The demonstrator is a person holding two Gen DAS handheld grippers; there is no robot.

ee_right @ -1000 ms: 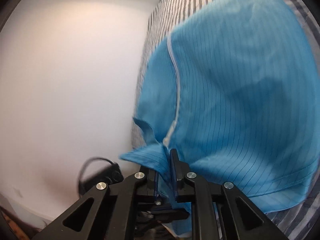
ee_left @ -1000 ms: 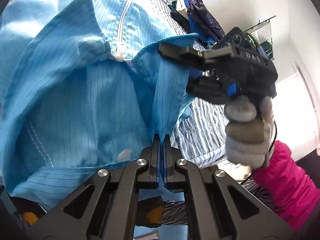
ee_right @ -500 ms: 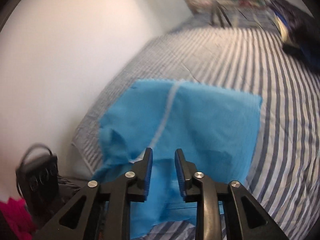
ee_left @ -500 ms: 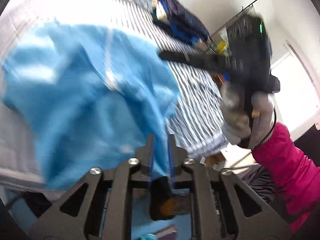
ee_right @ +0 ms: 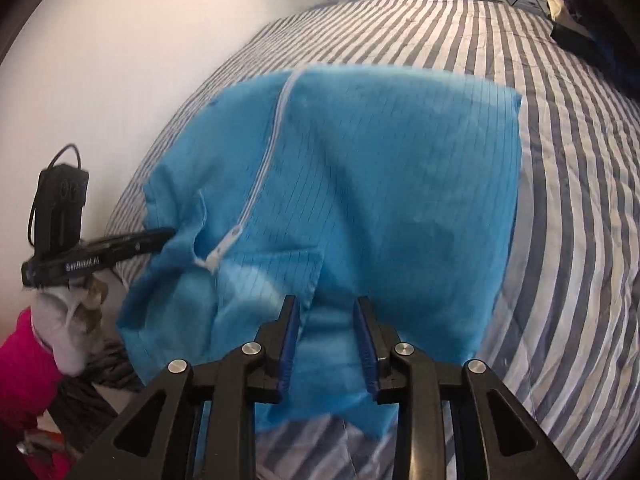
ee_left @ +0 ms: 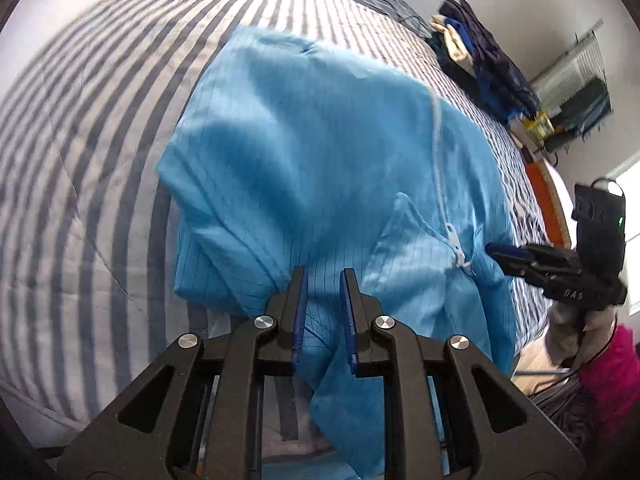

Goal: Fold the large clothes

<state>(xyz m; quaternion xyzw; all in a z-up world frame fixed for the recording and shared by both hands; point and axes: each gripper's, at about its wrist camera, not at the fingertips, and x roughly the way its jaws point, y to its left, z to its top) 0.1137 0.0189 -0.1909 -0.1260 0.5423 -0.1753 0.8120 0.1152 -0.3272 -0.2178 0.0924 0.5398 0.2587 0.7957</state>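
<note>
The blue garment (ee_left: 320,168) is laid on the striped bedcover (ee_left: 88,168), its near hem draped over the bed's near edge; wide bare cover is left beyond it and to both sides. A second ago its corners were clamped and lifted. The left gripper (ee_left: 322,280) and right gripper (ee_right: 325,308) have just been opening; both are parted narrowly, and nothing is gripped.

You have a light blue pinstriped garment (ee_right: 360,184) with a white zipper (ee_right: 260,176) lying folded over on the striped bed, its near edge hanging off.
</note>
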